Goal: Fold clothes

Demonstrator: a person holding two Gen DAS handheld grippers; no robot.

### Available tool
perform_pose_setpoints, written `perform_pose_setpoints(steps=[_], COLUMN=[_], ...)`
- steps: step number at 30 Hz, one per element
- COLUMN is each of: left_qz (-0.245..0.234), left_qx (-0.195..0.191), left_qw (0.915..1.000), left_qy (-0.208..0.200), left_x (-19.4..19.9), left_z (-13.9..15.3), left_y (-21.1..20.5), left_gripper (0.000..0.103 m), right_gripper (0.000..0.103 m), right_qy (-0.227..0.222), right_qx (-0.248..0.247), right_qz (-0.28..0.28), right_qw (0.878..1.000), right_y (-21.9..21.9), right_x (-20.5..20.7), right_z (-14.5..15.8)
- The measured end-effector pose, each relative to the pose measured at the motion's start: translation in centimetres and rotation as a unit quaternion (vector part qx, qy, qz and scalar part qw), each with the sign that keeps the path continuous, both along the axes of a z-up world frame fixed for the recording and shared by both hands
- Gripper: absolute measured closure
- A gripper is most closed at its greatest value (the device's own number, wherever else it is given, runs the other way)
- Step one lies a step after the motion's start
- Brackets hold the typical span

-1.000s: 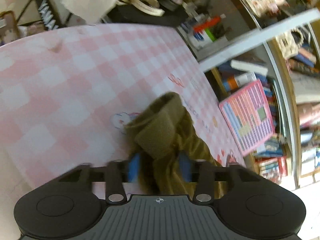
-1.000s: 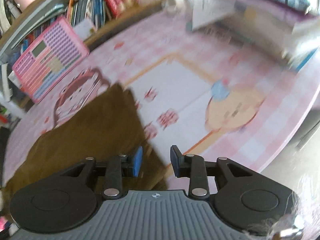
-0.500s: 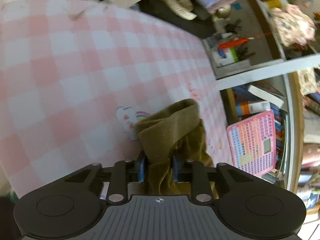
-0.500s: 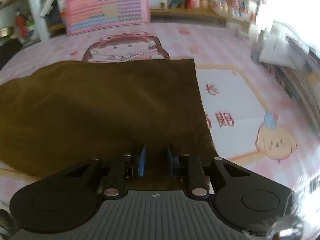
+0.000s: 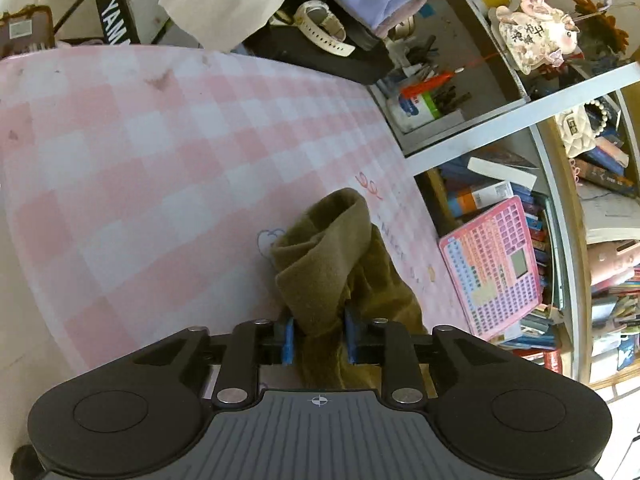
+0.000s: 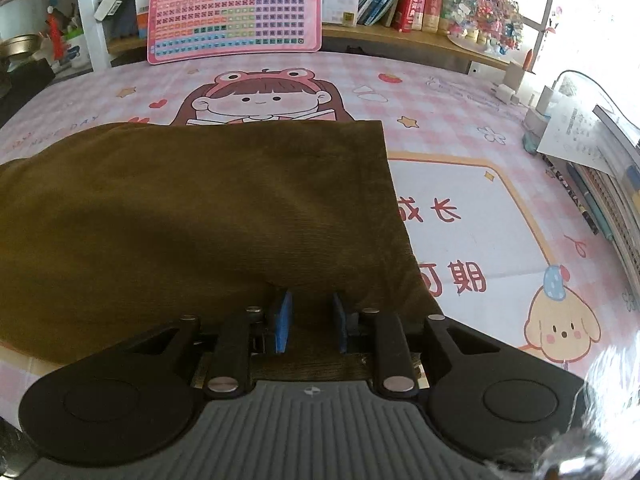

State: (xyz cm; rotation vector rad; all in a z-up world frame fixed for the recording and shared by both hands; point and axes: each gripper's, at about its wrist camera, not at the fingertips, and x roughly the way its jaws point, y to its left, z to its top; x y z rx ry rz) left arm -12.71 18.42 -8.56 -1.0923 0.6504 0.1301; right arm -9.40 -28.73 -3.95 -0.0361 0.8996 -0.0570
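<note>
1. Far left: the left gripper (image 5: pixel 318 338) sits over the near-left part of the pink checked table mat (image 5: pixel 160 168). A bunched, rolled end of the olive-brown garment (image 5: pixel 328 264) stands up between its blue pads (image 5: pixel 287 338). The jaws closed and have just eased slightly wider; the right pad looks pressed to the cloth, while a thin gap may show at the left one, so the hold looks loose.
2. Middle: in the right wrist view the garment (image 6: pixel 200 216) lies spread flat across the mat, its straight far edge just below the cartoon girl print (image 6: pixel 260 96) and its right edge beside the framed panel with red characters (image 6: pixel 460 240).
3. Right: the right gripper (image 6: pixel 310 322) is at the garment's near edge, close to its right corner. Its jaws stand narrow, having closed a little a moment ago. The cloth passes under and between the pads (image 6: pixel 282 320), but I cannot tell whether they pinch it.
4. Step in hand, as I judge it: taking hold of 2 points along one side before the first fold.
5. Next move calls for firming both grips, then lifting both ends together and carrying that side over toward the far edge, keeping the cloth taut and clear of the pink keyboard toy (image 6: pixel 234 8).
</note>
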Motion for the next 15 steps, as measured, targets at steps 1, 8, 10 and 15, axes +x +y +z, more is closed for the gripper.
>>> perform_pose_setpoints(steps=[1,8,10,15], left_qz=[-0.002,-0.013,-0.011,-0.006], left_qx=[-0.005,-0.022,-0.027,-0.029], left_qw=[1.0,0.9996,0.9995,0.9994], left_qy=[0.001,-0.012,-0.013,-0.016], left_x=[0.1,0.7,0.8,0.9], left_z=[-0.1,-0.3,-0.4,-0.4], left_y=[0.1,-0.3,-0.4,-0.7], left_gripper=[0.071,0.046,0.045,0.041], right_gripper=[0.081,0.071,0.069,0.069], right_qy=[0.001,-0.044,-0.048,-0.047], right_qx=[-0.001,0.0,0.001,0.006], right_qz=[-0.005,0.054,0.084,0.173], right_qw=[1.0,0.998,0.995,0.984], right_y=[0.2,5.6,8.2,15.5], right_x=[0.1,0.4,1.0,1.6], right_z=[0.1,2.2,2.2,1.7])
